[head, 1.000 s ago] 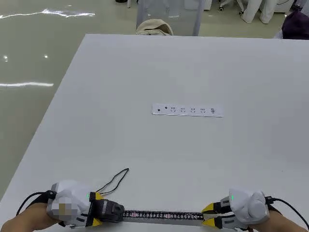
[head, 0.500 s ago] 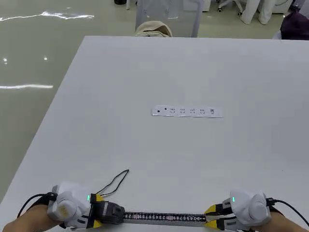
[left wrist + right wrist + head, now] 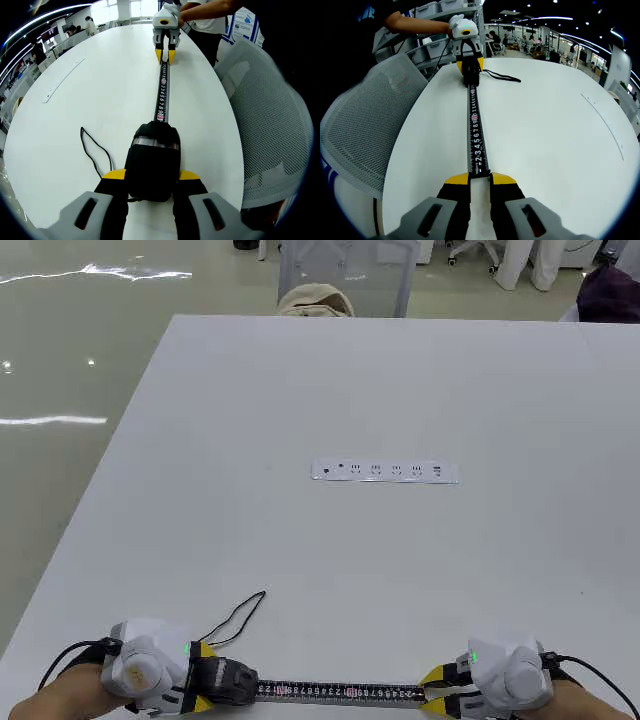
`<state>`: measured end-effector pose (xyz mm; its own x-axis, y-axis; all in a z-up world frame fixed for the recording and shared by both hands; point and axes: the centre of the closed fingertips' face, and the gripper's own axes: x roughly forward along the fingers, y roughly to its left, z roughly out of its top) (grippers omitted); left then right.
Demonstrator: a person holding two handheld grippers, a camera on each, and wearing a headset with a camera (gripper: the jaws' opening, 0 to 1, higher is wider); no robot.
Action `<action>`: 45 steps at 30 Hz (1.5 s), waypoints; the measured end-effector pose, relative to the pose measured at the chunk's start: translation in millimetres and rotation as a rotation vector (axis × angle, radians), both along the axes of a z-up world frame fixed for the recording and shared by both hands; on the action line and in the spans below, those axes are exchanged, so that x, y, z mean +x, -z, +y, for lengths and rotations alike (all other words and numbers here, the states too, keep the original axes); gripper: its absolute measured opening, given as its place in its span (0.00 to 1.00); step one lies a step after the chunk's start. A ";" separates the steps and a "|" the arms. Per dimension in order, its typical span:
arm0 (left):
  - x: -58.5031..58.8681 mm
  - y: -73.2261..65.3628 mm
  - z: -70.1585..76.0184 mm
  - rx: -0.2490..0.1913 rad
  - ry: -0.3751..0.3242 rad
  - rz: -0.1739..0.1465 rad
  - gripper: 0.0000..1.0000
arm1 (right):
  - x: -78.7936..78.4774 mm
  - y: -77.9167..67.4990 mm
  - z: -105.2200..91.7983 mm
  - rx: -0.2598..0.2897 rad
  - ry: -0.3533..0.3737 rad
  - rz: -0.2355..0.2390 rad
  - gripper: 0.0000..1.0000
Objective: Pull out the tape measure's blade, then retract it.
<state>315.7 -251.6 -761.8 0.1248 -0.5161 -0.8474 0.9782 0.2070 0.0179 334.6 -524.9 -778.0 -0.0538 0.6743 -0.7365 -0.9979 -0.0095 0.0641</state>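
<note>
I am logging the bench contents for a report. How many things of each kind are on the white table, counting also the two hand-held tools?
Tape measure: 1
Power strip: 1
Tools: 2 (left tool, right tool)
Total: 4

The head view looks forward and down from above the table's (image 3: 400, 390) near edge, across the surface to its far edge. The left gripper (image 3: 152, 175) view sits low and close behind the tape measure case (image 3: 152, 155), facing along the near edge toward the right gripper (image 3: 165, 55), and the right gripper view faces back the opposite way. These two share the blade (image 3: 474, 135) stretched between them, each with the other gripper at its far end.
</note>
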 end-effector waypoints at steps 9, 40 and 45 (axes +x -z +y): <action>0.3 -0.4 0.3 0.002 -0.006 0.001 0.30 | -1.5 1.0 0.0 -0.025 -0.016 -0.037 0.13; -2.6 4.6 4.5 0.018 0.010 -0.015 0.32 | 0.4 1.4 0.6 -0.016 0.022 -0.034 0.23; -5.5 3.8 9.4 0.023 -0.004 -0.012 0.35 | 0.3 1.3 0.8 -0.018 0.023 -0.036 0.25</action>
<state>310.1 -242.2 -765.6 0.1374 -0.4964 -0.8572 0.9770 0.2103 0.0348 335.0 -524.2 -779.3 -0.0115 0.6615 -0.7499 -0.9995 0.0144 0.0280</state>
